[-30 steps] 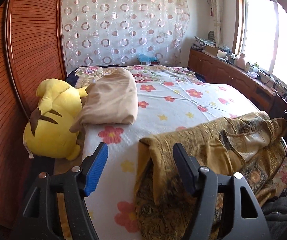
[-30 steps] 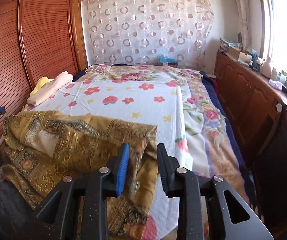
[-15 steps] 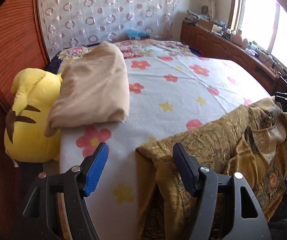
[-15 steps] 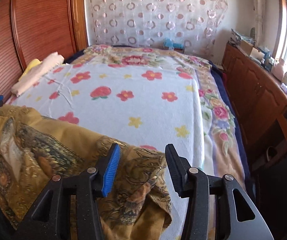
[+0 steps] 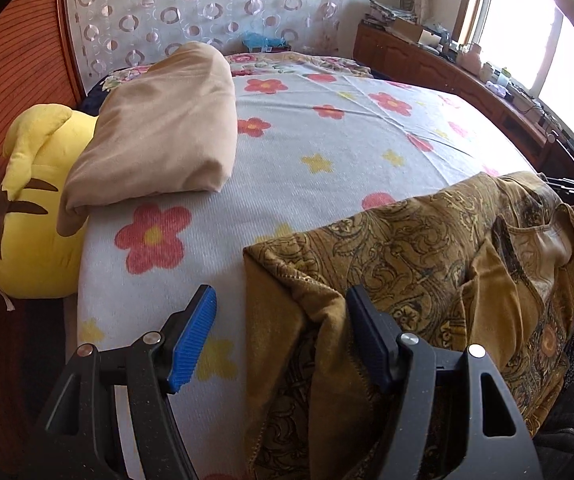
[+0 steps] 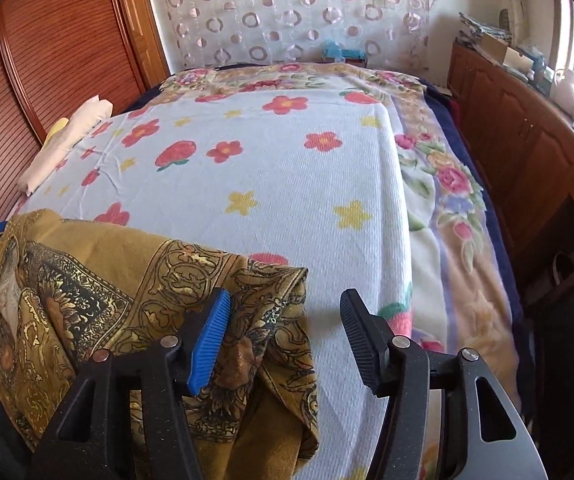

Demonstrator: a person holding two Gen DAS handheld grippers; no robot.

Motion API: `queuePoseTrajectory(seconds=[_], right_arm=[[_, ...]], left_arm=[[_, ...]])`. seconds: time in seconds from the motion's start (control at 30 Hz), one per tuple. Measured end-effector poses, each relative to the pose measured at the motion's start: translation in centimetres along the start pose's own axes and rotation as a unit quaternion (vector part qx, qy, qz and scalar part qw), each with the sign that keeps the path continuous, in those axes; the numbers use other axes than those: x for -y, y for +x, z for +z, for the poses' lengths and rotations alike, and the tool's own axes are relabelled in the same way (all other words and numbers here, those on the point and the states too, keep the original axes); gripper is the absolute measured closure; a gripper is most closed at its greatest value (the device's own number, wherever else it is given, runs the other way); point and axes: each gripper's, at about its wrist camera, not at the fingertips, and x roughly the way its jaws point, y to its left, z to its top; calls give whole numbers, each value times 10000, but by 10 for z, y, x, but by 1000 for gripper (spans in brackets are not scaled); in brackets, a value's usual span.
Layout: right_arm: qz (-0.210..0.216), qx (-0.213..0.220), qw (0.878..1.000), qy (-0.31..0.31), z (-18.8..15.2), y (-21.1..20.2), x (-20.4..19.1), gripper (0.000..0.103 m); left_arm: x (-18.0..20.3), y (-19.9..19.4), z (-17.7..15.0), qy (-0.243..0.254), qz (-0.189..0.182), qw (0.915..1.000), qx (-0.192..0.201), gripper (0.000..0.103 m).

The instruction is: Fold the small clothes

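A gold patterned garment (image 5: 427, 264) drapes the flowered bed (image 6: 287, 184) edge, its corners between both parted jaws. The left gripper (image 5: 283, 336) stands open; the right gripper (image 6: 283, 340) has just been opening, cloth unpinched. A folded beige cloth (image 5: 159, 128) and yellow plush toy (image 5: 27, 200) lie beyond the left jaws. No writing legible.

We count one gold patterned garment (image 5: 427, 248) at the bed's near edge, one folded beige cloth (image 5: 159, 132) and one yellow plush toy (image 5: 27, 208) at its left edge, and two grippers.
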Motion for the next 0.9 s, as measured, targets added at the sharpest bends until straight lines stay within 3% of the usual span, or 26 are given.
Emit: queuePoseTrajectory(seconds=[0.1,0.17,0.2,0.27,0.33,0.43,0.47,0.67,0.73,0.9], right_arm=[[50,-33,9999,-107,1,2,-5,44],[81,-41,9998,-177,-1,2,-5,51],[146,-37,9997,-212,-2,2,-5,59],[236,-34,9992,-308,-4,1,-9,67],[361,-52,9986,-385,-6,1,-11,90],[506,47,9976,-477,-11,-5,-15,94],[514,130,9975,-476,-14,-9,-17,94],[579,954,9935,-208,-31,-64,-16,96],[699,1193,9902,-183,-34,-91,-18,96],[530,1790,9815,-425,-34,-165,-33,96]], left_arm=[[-1,2,3,-13,-10,10000,-4,35],[1,2,2,-20,-21,10000,23,36],[3,2,1,18,-6,10000,29,39],[9,-1,-2,161,-68,9998,32,50],[11,-2,-3,189,-111,9998,23,64],[13,-6,-6,151,-262,9995,50,87],[14,-8,-7,164,-267,9995,79,89],[34,-68,-16,221,-511,9945,889,93],[43,-99,-18,262,-585,9898,1271,94],[55,-178,-17,316,-623,9738,2162,95]])
